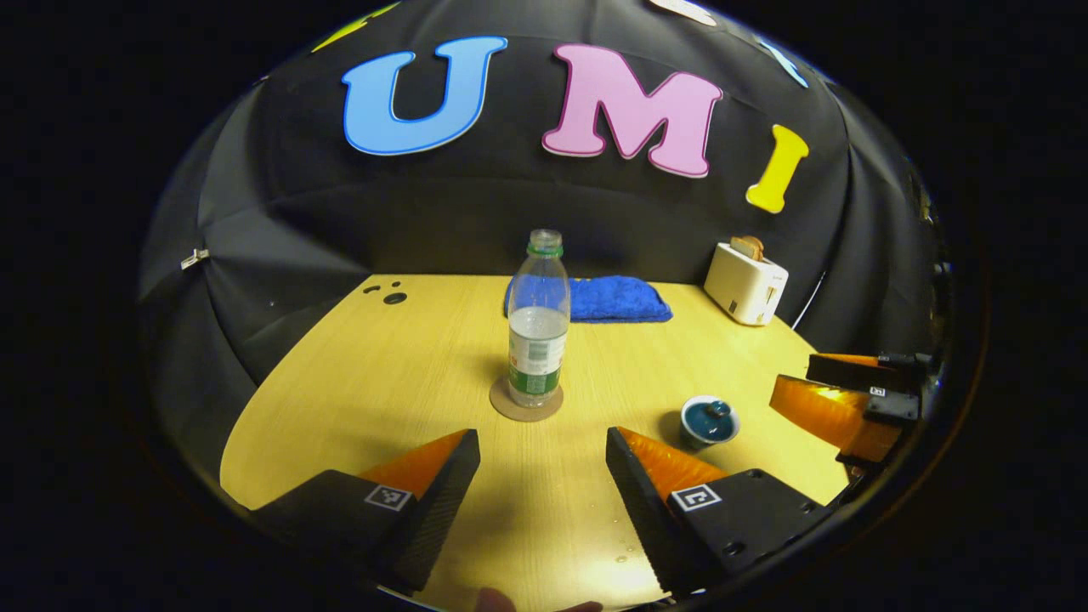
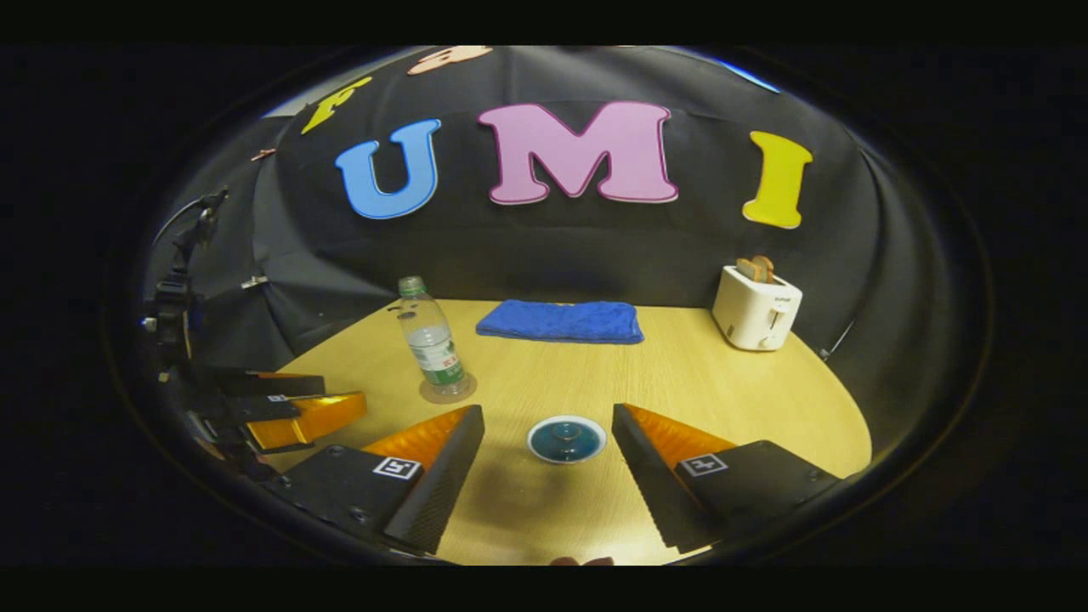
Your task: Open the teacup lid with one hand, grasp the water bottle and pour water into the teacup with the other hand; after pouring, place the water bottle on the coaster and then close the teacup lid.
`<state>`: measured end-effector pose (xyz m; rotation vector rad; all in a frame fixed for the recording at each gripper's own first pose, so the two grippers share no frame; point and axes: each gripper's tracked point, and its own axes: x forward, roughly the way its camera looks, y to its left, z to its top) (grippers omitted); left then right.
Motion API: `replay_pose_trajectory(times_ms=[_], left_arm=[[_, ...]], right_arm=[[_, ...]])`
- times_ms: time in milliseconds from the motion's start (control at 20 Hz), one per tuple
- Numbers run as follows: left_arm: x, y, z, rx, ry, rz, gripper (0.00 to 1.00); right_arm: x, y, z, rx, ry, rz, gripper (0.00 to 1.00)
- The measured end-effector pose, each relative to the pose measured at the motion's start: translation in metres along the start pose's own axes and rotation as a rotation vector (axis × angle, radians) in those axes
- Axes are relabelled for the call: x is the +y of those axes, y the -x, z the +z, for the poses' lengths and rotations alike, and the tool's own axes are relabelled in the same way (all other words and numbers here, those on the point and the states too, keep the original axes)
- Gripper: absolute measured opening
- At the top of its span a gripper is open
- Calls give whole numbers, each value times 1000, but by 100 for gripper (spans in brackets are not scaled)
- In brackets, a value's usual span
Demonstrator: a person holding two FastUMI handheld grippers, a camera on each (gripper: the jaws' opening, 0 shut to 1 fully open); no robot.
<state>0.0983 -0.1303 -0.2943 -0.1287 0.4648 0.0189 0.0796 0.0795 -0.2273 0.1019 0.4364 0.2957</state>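
Left gripper [image 1: 542, 455]: jaws spread, empty; water bottle [image 1: 538, 325] on coaster [image 1: 526, 406] straight ahead.
Right gripper [image 2: 548, 432]: jaws spread, empty; lidded teacup [image 2: 566, 439] between fingertips, untouched.

A pale wooden table [image 2: 722, 382] with a light grain stands against the black cloth wall [image 2: 552, 246], which hangs in soft folds and wraps round both sides. At the back edge lies a folded blue towel [image 2: 561, 322]; to its right stands a white toaster [image 2: 756, 315] with toast poking from the slots. Two small dark holes [image 1: 387, 294] mark the table's far left corner. Warm light pools on the near tabletop.
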Motion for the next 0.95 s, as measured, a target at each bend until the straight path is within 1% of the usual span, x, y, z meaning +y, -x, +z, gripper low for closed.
replay_pose_trajectory(times_ms=[50, 200, 250, 300, 500, 750, 950], left_arm=[[1, 7, 8, -12, 3, 5, 94], [2, 33, 38, -59, 0, 1, 95], [3, 40, 45, -72, -5, -4, 93], [4, 47, 49, -84, -11, -7, 94], [6, 75, 61, -119, -13, -19, 95], [14, 105, 63, -157, -42, -25, 94], [18, 112, 55, -150, -44, -29, 94]], right_arm=[[4, 10, 10, -9, -2, -1, 94], [8, 42, 43, -57, -12, -29, 95], [9, 49, 52, -76, -12, -38, 91], [9, 57, 60, -92, -12, -45, 95], [12, 82, 80, -146, 0, -42, 96], [7, 106, 91, -199, -7, -85, 95], [2, 114, 85, -201, -8, -113, 95]])
